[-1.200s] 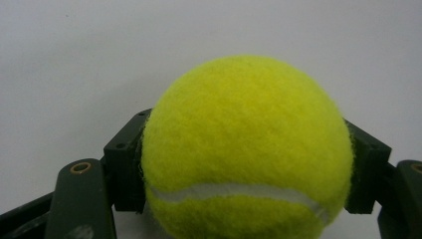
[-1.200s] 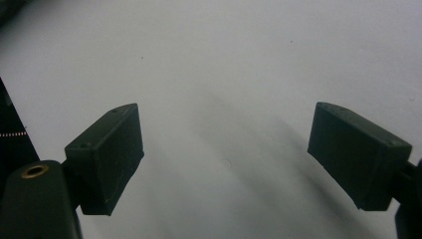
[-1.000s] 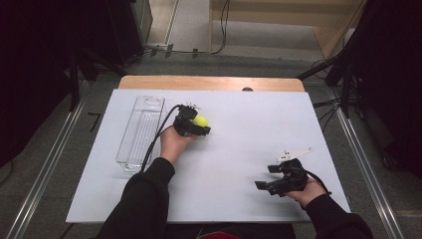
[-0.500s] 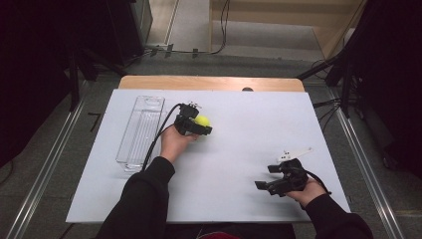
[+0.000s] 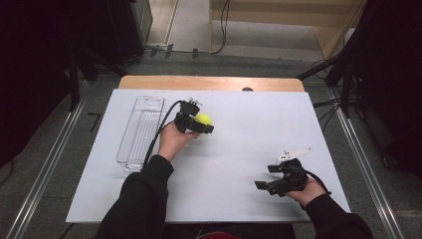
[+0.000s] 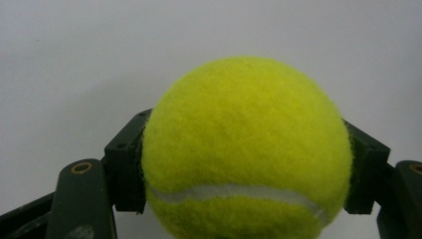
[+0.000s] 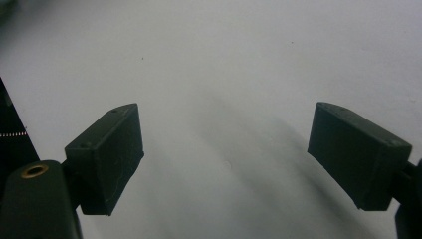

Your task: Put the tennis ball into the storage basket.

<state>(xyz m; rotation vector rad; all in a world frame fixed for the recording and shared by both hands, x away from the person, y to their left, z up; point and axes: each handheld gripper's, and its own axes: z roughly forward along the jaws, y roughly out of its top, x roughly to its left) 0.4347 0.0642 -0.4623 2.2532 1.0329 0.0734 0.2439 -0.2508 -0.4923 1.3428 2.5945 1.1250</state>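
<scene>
Left gripper (image 5: 203, 124) pinching a yellow tennis ball (image 5: 203, 119) between its jaws, over the white table (image 5: 239, 149) just right of a clear plastic tray (image 5: 141, 130). Right gripper (image 5: 266, 177), jaws spread wide with nothing between them, rests well apart near the table's front right.

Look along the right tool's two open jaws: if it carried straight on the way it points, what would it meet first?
Probably just the bare white table top. The right tool is open with nothing between its jaws, and its view shows no object ahead, though depth is hard to judge.
</scene>
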